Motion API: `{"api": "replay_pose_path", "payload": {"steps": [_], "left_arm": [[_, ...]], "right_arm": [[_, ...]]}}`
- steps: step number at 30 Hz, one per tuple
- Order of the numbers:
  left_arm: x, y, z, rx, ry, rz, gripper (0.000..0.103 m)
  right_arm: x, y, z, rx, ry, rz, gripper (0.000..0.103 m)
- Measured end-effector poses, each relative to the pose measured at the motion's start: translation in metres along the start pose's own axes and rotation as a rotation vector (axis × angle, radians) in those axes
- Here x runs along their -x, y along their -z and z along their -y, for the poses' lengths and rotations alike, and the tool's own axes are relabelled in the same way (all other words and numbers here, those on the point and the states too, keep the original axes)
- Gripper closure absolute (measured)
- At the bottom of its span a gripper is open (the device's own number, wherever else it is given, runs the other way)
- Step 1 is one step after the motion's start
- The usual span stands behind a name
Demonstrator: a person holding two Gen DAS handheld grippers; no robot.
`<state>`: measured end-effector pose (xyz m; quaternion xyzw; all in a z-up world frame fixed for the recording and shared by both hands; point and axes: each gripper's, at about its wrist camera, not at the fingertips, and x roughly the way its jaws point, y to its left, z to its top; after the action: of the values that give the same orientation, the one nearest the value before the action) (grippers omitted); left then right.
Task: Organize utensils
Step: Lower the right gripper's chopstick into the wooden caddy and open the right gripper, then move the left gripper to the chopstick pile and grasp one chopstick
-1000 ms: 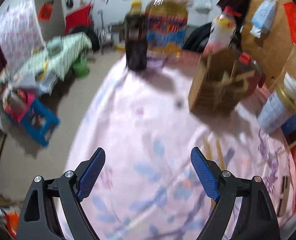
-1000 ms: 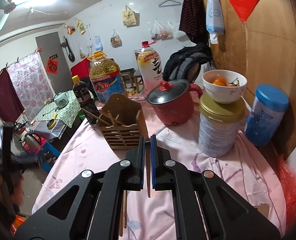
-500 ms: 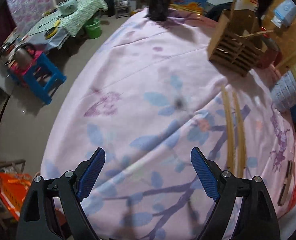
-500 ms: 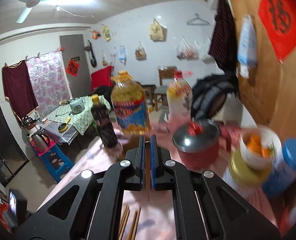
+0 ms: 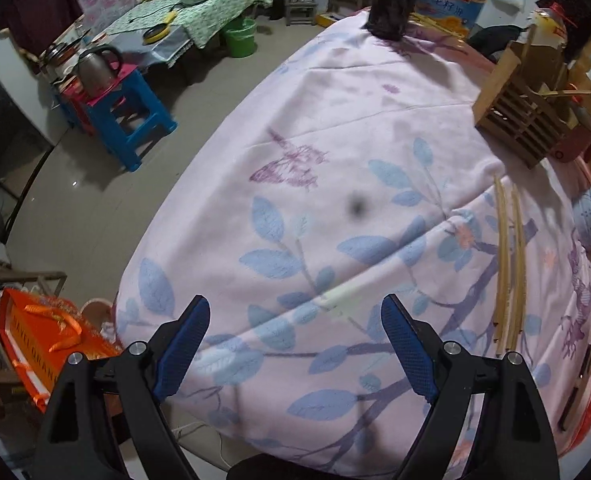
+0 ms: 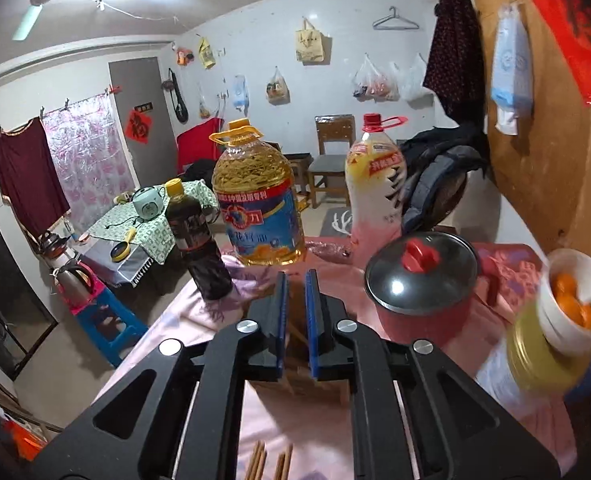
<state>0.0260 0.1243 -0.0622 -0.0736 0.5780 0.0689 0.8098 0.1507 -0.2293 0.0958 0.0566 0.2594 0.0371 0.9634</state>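
Left claw point(image 5: 291, 344): wide open, empty; right claw point(image 6: 294, 312): slightly parted, grip unclear; chopsticks point(image 5: 509, 264) loose on tabletop point(image 5: 335, 160), holder point(image 5: 523, 108) beyond; risk: sticks rolling, missing holder slots.

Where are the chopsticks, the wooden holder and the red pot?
chopsticks point(image 5: 509, 264), left wrist view, middle of the sticks.
wooden holder point(image 5: 515, 116), left wrist view, slatted front.
red pot point(image 6: 425, 276), right wrist view, glass lid.

Pink tablecloth point(image 5: 335, 128) with blue leaves, tan chopsticks point(image 5: 509, 264), red pot point(image 6: 427, 304)
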Motion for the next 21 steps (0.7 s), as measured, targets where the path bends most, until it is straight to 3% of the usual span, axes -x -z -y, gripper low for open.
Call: {"api": "replay_pose_path", "payload": {"steps": [4, 11, 14, 17, 21], "left_arm": [[0.005, -0.015, 0.021, -0.085, 0.058, 0.036, 0.017], [0.018, -0.021, 0.075, -0.311, 0.168, 0.103, 0.014], [0.013, -0.015, 0.093, -0.388, 0.210, 0.095, 0.013], [0.005, -0.004, 0.109, -0.455, 0.238, 0.079, 0.013], [-0.003, 0.010, 0.116, -0.491, 0.235, 0.067, 0.013]], "right_arm": [[0.036, 0.032, 0.008, -0.010, 0.057, -0.038, 0.078], [0.105, 0.112, 0.030, -0.144, 0.184, -0.117, 0.069], [0.135, 0.151, 0.031, -0.227, 0.234, -0.160, 0.067], [0.156, 0.178, 0.024, -0.261, 0.268, -0.188, 0.058], [0.163, 0.199, 0.017, -0.275, 0.260, -0.219, 0.053]]}}
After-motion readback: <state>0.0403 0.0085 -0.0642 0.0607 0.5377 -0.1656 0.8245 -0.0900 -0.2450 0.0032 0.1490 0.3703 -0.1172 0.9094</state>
